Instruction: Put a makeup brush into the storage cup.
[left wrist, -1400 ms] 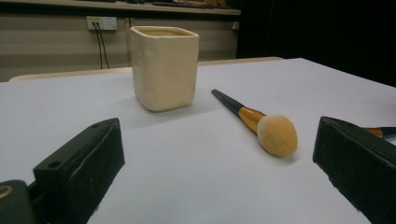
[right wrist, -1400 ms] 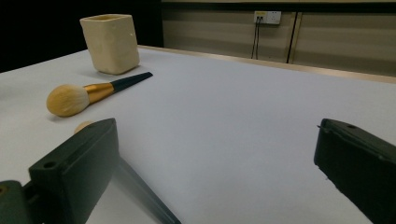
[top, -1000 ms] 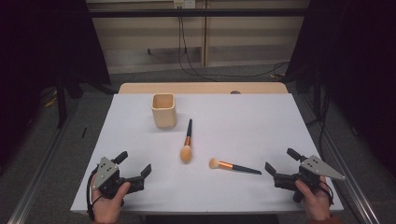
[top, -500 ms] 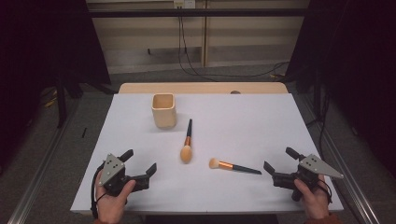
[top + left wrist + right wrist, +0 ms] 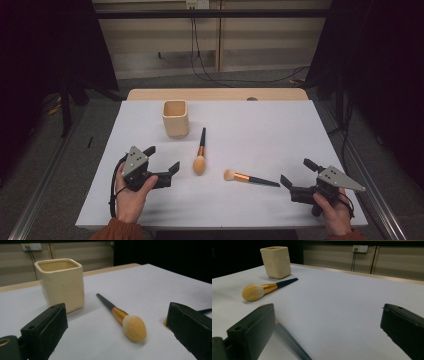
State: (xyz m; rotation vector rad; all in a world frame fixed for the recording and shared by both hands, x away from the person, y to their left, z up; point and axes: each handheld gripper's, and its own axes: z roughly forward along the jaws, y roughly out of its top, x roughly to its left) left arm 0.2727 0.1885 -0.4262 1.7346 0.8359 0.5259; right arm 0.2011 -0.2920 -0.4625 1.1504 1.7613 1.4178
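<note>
A cream square cup [image 5: 176, 118] stands on the white table [image 5: 270, 125]. In front of it lies a large brush [image 5: 200, 152] with a black handle, gold ferrule and tan head pointing toward me. A smaller brush [image 5: 250, 178] lies crosswise to its right. My left gripper [image 5: 162, 158] is open, low over the table just left of the large brush's head. In the left gripper view the brush [image 5: 125, 320] lies ahead between the jaws, with the cup [image 5: 61, 282] behind. My right gripper [image 5: 296, 172] is open near the small brush's handle tip [image 5: 289, 342].
The table's far edge is a bare wooden strip [image 5: 215, 94]. Cables [image 5: 210, 70] run across the floor beyond it, and metal rails flank the table on both sides. Open white surface stretches right of the cup.
My left gripper has moved to the right and slightly forward, closer to the large brush's head. The right gripper has barely shifted. Both brushes and the cup are unmoved.
</note>
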